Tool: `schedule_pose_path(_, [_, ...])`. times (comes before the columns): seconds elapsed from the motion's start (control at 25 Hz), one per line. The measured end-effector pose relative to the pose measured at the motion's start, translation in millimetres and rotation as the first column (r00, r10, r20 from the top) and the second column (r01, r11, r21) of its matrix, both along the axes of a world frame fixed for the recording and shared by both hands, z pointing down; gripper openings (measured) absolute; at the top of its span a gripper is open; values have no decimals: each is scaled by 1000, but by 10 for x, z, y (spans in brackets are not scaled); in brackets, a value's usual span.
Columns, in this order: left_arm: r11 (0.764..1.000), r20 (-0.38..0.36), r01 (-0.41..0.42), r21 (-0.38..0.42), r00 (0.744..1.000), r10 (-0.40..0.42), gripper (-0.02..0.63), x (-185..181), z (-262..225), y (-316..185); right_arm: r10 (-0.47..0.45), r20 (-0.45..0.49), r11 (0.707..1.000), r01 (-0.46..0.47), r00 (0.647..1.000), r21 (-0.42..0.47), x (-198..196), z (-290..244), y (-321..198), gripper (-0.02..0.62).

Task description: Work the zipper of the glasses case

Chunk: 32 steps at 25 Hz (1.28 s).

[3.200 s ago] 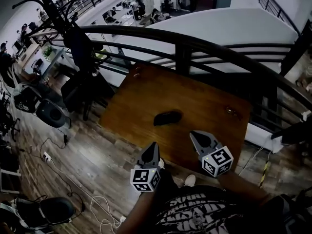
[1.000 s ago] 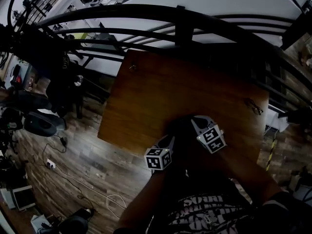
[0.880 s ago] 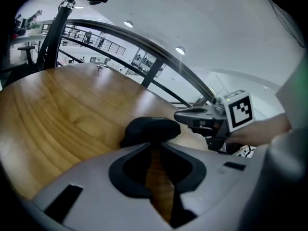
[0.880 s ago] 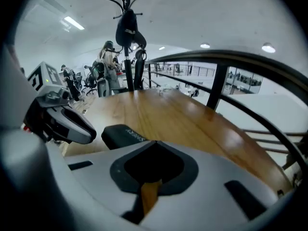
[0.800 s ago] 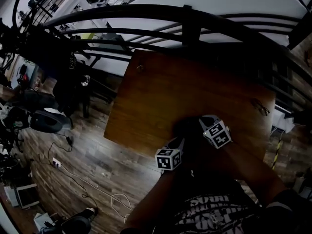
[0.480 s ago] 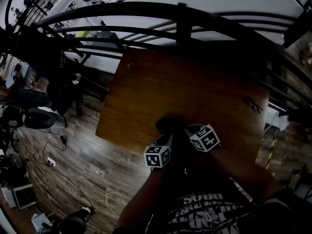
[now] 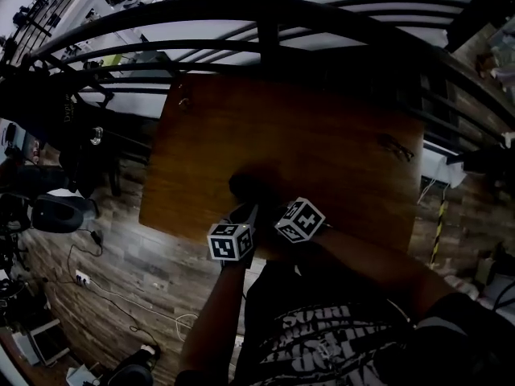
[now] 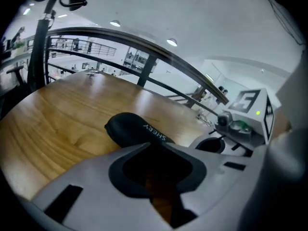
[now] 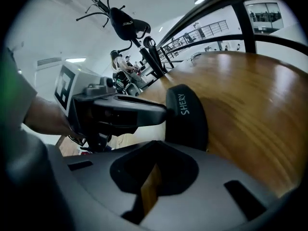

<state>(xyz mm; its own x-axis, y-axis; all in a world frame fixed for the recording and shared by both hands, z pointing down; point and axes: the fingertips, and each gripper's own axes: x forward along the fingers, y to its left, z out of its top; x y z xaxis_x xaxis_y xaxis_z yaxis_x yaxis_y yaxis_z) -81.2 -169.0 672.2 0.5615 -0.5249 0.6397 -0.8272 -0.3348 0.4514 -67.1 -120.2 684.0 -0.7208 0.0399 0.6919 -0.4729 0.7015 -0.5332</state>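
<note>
Black oval glasses case (image 8: 132, 129) lies flat on wooden table (image 8: 57, 114)

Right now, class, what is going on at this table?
A person holds a tool in each hand at a black glasses case lying on the wooden table. The left tool has its tips at one end of the case, nearly closed; whether they pinch anything is unclear. The right tool is shut and empty, the case just ahead of it.

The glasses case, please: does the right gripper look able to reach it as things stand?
Probably yes: the glasses case lies ahead of the right gripper with nothing between; the left gripper is only at its edge. The right jaws are shut, so must open first.
</note>
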Motion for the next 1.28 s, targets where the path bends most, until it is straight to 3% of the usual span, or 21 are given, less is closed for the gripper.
schedule_pose_path(0.12, [999,69,-41,2,997,41,48,54,41,-7,-7,13,1000,7,1000,15,31,-24,93,-8])
schedule_pose_path(0.28, [997,75,-74,-2,994,74,48,106,54,-79,57,53,996,-60,997,65,344,-154,-22,-8])
schedule_pose_path(0.4, [995,96,-97,-3,991,97,48,59,75,-83,75,1,987,-75,997,145,656,-84,-204,-8])
schedule_pose_path(0.48, [995,104,-99,-15,989,100,48,59,74,-74,-12,-83,972,31,996,234,803,6,-250,-8])
schedule_pose_path(0.6, [994,111,-112,-3,987,112,48,142,-46,-94,-191,-232,901,264,954,344,876,158,-242,-8])
schedule_pose_path(0.68, [993,119,-119,21,986,115,48,187,-147,-144,-249,-255,869,332,934,367,816,217,-252,-8])
schedule_pose_path(0.76, [992,128,-123,33,985,118,48,221,-174,-206,-268,-237,862,342,934,373,724,235,-280,6])
schedule_pose_path(0.84, [991,143,-131,32,982,125,48,255,-137,-275,-271,-217,866,336,938,370,650,250,-306,61])
schedule_pose_path(1.08, [991,133,-124,41,984,118,48,339,-204,-448,-306,-218,846,370,927,384,463,262,-285,75])
schedule_pose_path(1.28, [993,144,-115,30,984,109,41,278,-57,-418,-302,-211,849,362,930,384,330,273,-192,75])
